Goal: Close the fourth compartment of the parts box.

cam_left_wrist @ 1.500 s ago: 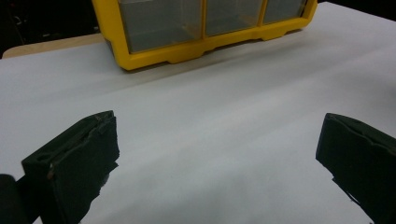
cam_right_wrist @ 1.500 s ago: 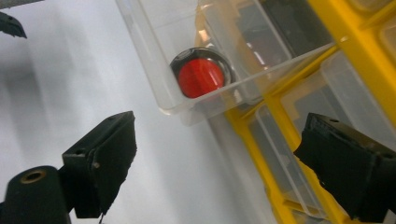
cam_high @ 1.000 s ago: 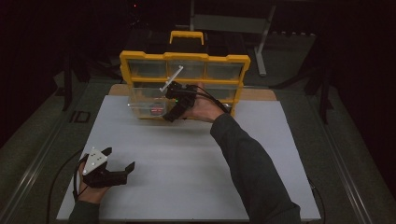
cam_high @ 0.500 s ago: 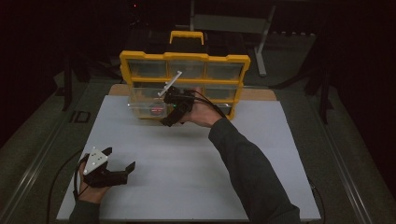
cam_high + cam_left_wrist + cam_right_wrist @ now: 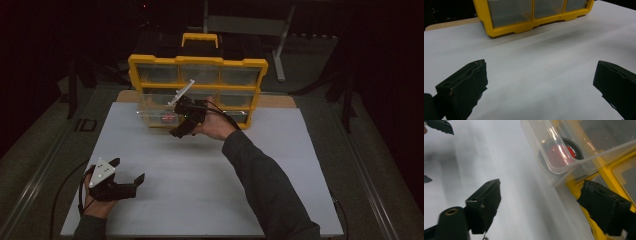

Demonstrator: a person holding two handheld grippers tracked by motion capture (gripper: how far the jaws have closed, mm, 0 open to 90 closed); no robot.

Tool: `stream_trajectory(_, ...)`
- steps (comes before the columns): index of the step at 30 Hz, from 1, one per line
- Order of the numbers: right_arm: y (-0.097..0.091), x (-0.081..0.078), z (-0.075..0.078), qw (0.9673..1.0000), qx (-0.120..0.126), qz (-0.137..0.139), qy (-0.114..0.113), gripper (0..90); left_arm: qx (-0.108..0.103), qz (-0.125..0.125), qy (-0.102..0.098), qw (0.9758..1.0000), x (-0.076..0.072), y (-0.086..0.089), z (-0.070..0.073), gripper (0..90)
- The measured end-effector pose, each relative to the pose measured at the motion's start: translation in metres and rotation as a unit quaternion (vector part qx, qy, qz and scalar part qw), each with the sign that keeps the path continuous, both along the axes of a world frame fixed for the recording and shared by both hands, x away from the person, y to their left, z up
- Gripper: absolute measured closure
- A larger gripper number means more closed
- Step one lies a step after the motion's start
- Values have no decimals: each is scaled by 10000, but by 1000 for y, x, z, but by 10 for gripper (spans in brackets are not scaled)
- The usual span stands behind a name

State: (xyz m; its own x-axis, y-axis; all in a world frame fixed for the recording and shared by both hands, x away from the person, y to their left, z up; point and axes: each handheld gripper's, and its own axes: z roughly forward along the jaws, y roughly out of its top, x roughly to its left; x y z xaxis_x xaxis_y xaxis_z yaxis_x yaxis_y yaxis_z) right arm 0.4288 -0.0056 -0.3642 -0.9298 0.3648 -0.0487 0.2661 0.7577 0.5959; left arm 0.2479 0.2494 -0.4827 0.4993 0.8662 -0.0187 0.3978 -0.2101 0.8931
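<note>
Counter (image 5: 200, 195) under a white sheet takes up most of what we see from the high view. At its near left corner the left claw (image 5: 131, 172) rests low over the sheet, held by a hand (image 5: 97, 205) that enters from the bottom edge, with a grey 3-cornered plate on top. Its 2 jaws stand wide apart and hold nothing; in the left gripper view we see only bare white sheet between them, with the lower edge of the yellow organiser (image 5: 524, 25) well beyond.

Farther along, at the far middle of the counter, we find the yellow organiser (image 5: 197, 62) standing upright, with a handle on top and rows of clear drawers. 1 clear drawer (image 5: 155, 115) is pulled out toward us from the lower left part of the organiser, and a round red and black object (image 5: 169, 118) lies inside it. In the right gripper view that object (image 5: 560, 153) sits at the bottom of the drawer (image 5: 544, 142).

The right claw (image 5: 182, 129) hovers just in front of the drawer, tilted, its jaws spread and empty, held by the right hand (image 5: 217, 127). A dark sleeve (image 5: 265, 185) runs back to the lower right.
</note>
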Motion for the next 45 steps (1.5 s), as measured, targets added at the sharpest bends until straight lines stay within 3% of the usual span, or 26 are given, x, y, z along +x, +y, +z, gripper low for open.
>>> stream_trajectory(2, 0, -2, 0, 10000, -26, 25, 0, 309, 6, -3, 6, 10000, 0, 0, 0, 0)
stream_trajectory(5, -1, -3, -1, 10000, 0, 51, 10, 374, 10, -4, 4, 10000, 0, -1, 0, 0)
stream_trajectory(9, -3, -4, -1, 9999, 51, 126, -52, 612, 4, -3, 2, 10000, 0, -1, 0, 0)
stream_trajectory(20, -1, -3, -3, 9997, 180, 105, -159, 885, 8, -6, 2, 10000, 0, -1, 0, 0)
stream_trajectory(32, 3, 3, -9, 9996, 243, 3, -133, 893, 10, 0, 2, 10000, 0, -1, 0, 0)
stream_trajectory(45, 7, 11, -15, 9987, 467, -26, 181, 891, 6, 2, 10, 10000, 0, 0, 0, 0)
